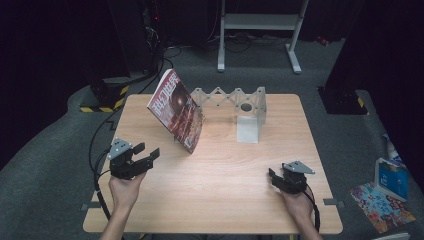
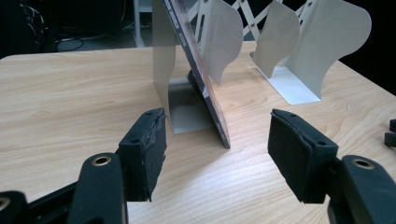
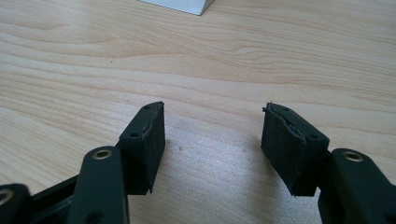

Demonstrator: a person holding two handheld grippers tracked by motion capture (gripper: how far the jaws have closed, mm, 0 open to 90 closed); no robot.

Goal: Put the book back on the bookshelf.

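- Centrally, toward 11 o'clock on the bench (image 1: pixel 225 170), a magazine (image 1: pixel 176 110) stands tilted — its top edge leans away to the far left, its lower edge rests on the wood.
- Its cover is dark red with pale lettering and a dark round shape in the middle; the print is too small to read.
- From the left gripper view the magazine (image 2: pixel 205 84) is seen edge-on, thin and dark, leaning against an upright metal plate of a bookend rack (image 2: pixel 163 65).
- That rack (image 1: pixel 235 102) is a pale grey set of dividers joined by a scissor-like lattice, at 12 o'clock on the bench; the magazine sits at its left end.
- The left tongs (image 1: pixel 147 152) lie at 9 o'clock, near the magazine's lower edge but apart from it, jaws spread wide with nothing between them; in their own view (image 2: pixel 217 149) the magazine's foot stands just ahead of the gap.
- The right tongs (image 1: pixel 274 176) rest at 4 o'clock, well apart from the magazine, jaws wide and holding nothing — bare wood shows between them (image 3: pixel 212 140).
- Light wood-grain laminate covers the bench.
- Grey carpet (image 1: pixel 60 150) surrounds it; the room behind is dark, with cables (image 1: pixel 150 70) on the floor and a white frame (image 1: pixel 260 30) at 12 o'clock.
- At 4 o'clock on the floor lie a blue box (image 1: pixel 391 179) and a patterned sheet (image 1: pixel 382 205).
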